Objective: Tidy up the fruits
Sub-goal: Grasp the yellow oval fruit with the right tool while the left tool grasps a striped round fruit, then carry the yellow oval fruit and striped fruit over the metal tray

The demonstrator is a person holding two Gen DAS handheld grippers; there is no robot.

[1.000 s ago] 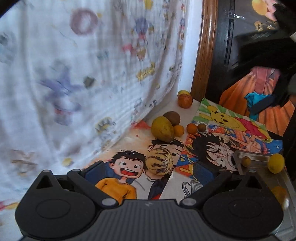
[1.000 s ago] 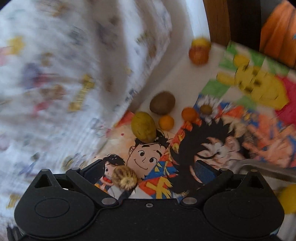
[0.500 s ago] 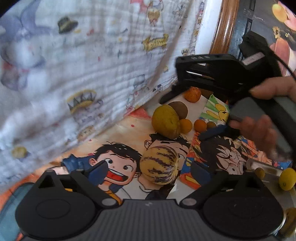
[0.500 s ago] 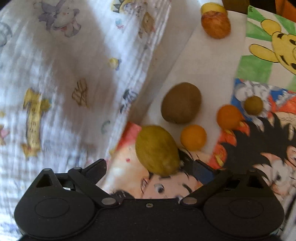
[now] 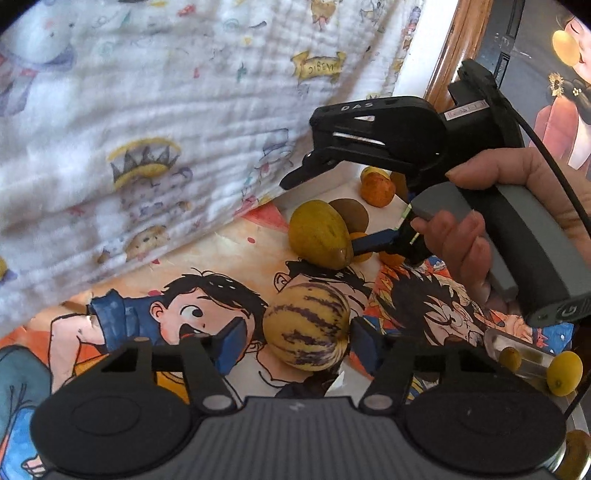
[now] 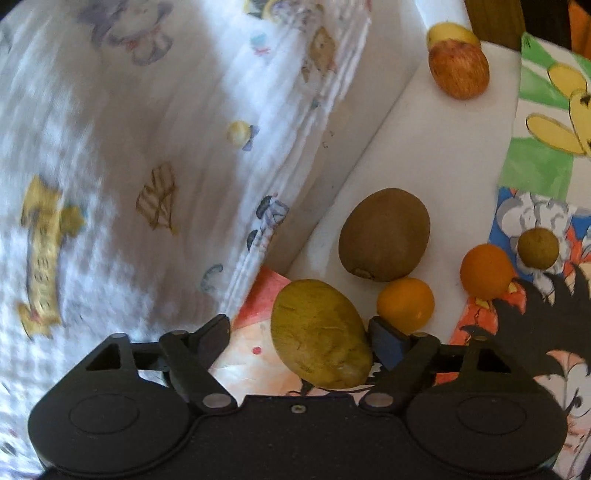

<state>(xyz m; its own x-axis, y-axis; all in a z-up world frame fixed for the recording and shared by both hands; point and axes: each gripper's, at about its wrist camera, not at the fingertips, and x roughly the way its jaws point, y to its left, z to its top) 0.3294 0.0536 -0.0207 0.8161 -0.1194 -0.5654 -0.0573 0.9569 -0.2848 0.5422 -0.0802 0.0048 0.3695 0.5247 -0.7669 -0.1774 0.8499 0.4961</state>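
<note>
I am in a home, likely a child's room. My tabletop is covered with cartoon drawings, loose fruit lying on them. Just behind the tabletop hangs a white cloth printed with small cartoon figures, and beside the cloth stands a wooden door frame.

Fruit count, places taken from the right gripper:
- Yellow-green oval fruit: 1, between the fingers.
- Kiwi: 1, just ahead.
- Small orange fruits: 2, ahead to the right.
- Small olive-brown round fruit: 1, further right.
- Red-orange apple: 1, far ahead.
- Yellow fruit: 1, behind that apple.

Between the left gripper's fingers:
- Striped yellow melon: 1.
</note>
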